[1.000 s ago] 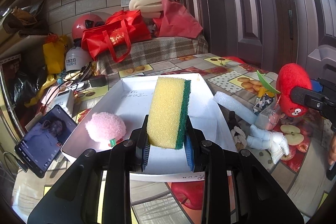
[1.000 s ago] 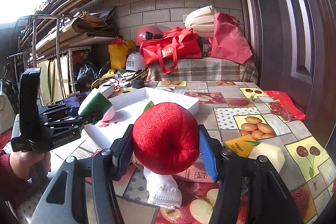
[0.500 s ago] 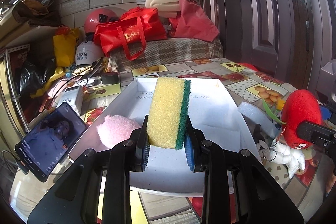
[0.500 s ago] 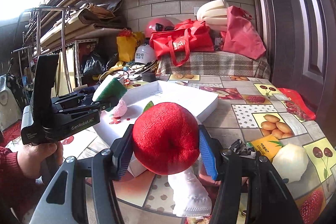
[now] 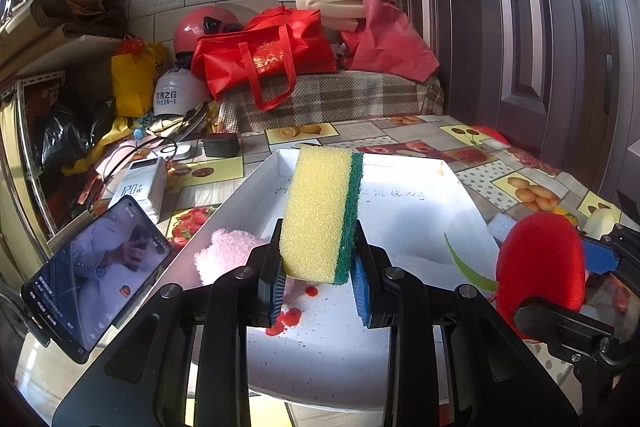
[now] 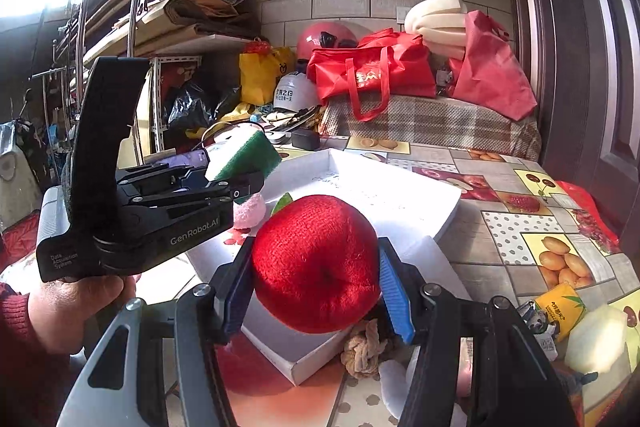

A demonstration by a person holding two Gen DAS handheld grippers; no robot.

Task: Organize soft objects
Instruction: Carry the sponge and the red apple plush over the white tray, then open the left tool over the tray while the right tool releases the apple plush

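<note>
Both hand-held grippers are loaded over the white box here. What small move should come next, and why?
Probably lower the left hand-held gripper a little and open it. Its sponge is clamped upright above the white box, beside the pink fluffy toy already inside. The right hand-held gripper holds the red plush apple at the box's near corner and can follow.

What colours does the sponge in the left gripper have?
The sponge is yellow with a dark green scouring layer on one side, clearest in the left wrist view.

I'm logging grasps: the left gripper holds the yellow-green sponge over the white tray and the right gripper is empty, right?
Not quite. The right gripper is shut on a red plush apple, as the right wrist view shows. The left gripper does hold the sponge over the white tray.
</note>
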